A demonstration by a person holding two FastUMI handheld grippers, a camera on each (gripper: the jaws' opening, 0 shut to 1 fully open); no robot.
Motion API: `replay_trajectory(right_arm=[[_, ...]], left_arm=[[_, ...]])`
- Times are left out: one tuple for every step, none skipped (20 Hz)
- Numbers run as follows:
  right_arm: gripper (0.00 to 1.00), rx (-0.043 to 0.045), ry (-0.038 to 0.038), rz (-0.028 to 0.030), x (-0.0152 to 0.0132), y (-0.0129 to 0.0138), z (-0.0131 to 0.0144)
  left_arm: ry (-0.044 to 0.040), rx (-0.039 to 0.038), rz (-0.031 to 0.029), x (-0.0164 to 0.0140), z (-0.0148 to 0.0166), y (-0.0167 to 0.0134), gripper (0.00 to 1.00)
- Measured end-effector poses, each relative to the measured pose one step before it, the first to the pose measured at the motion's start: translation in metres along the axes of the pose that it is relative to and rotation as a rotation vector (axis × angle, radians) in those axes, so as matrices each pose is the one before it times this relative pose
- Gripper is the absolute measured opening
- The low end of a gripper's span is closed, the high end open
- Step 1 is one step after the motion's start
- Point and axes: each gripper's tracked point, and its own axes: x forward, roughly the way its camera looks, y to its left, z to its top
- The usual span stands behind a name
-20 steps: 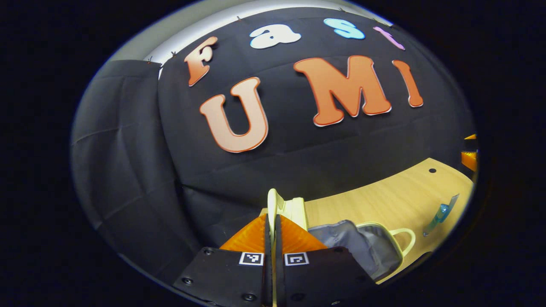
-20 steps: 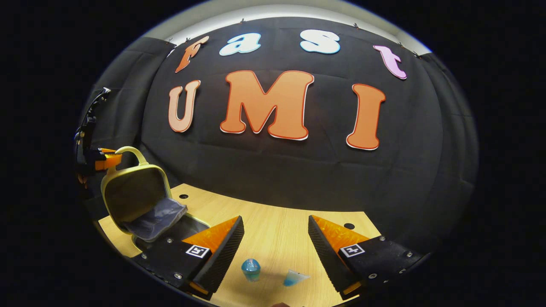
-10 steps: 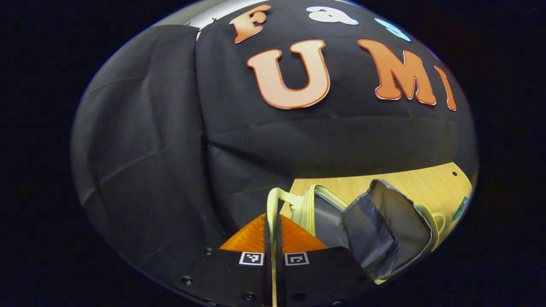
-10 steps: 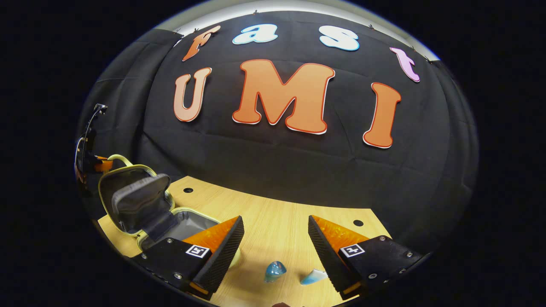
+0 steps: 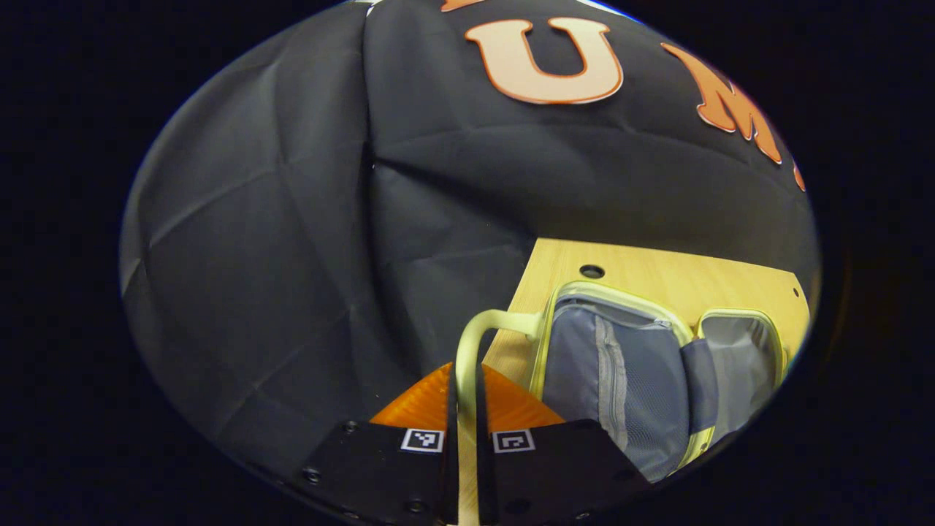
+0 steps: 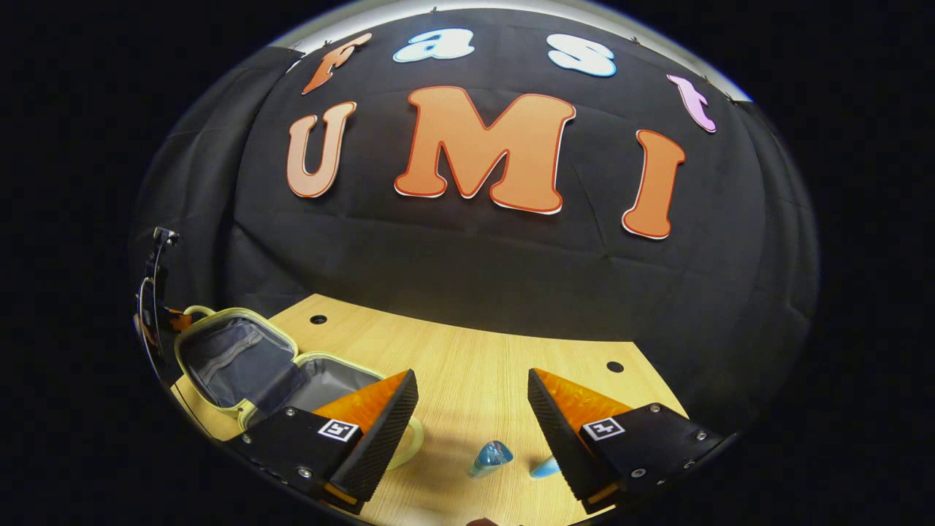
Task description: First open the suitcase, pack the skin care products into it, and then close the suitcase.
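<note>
L fingers (image 5: 467, 398) clamped on suitcase handle (image 5: 482, 329), suitcase (image 6: 241, 361) lying open at table's (image 6: 467, 365) left edge, R gripper (image 6: 471, 416) fingers apart above blue bottle (image 6: 491, 456).

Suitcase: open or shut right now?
Open. The suitcase lies spread on the table, both grey-lined halves facing up; the left gripper is shut on the lid's handle.

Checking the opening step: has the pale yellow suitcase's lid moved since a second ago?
Yes. The lid has swung from upright down toward the wooden table, away from the base.
</note>
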Motion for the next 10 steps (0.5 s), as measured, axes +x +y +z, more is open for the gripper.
replay_trajectory(right_arm=[[0.95,-0.00194,0.00235,-0.00148,-0.00225,-0.00357,-0.00104],[0.96,-0.00121,0.00221,-0.00093,-0.0018,-0.00356,-0.00172],[0.96,0.0009,0.0086,0.00516,-0.0002,-0.00374,-0.00321],[0.96,0.00355,0.00869,-0.00244,-0.00143,-0.00643,-0.0044],[0.96,0.00459,0.00335,-0.00131,-0.00067,-0.00692,-0.00286],[0.96,0.00497,0.00083,-0.00247,-0.00031,-0.00584,-0.00219],[0.96,0.00144,-0.0007,-0.00019,-0.00054,-0.00575,-0.00115],[0.96,0.00135,-0.00526,0.00218,-0.00154,-0.00587,-0.00018],[0.96,0.00015,-0.00915,0.00154,-0.00261,-0.0055,0.00104],[0.96,0.00151,-0.00904,0.00461,-0.00194,-0.00467,-0.00076]], left_arm=[[-0.00466,-0.00855,0.01746,-0.00133,-0.00725,0.00022,0.15],[-0.01424,-0.02625,-0.00673,-0.00227,0.00209,-0.00482,0.2],[-0.00847,-0.02034,0.00358,-0.00254,0.00056,-0.00348,0.2],[-0.00802,-0.00935,-0.00153,-0.00842,0.00088,-0.0019,0.2],[-0.01462,-0.00937,-0.00774,-0.01663,0.0115,-0.00492,0.33],[-0.02961,-0.00713,-0.01209,-0.01014,0.01116,-0.01085,0.46],[-0.03612,-0.00509,-0.01719,-0.00951,0.01343,-0.01185,0.59],[-0.03941,0.00223,-0.01104,-0.00868,0.01435,-0.01275,0.67],[-0.03755,0.00802,-0.01591,-0.01387,0.01357,-0.01006,0.77],[-0.03386,0.00427,-0.01659,-0.01189,0.01616,-0.01305,0.79]])
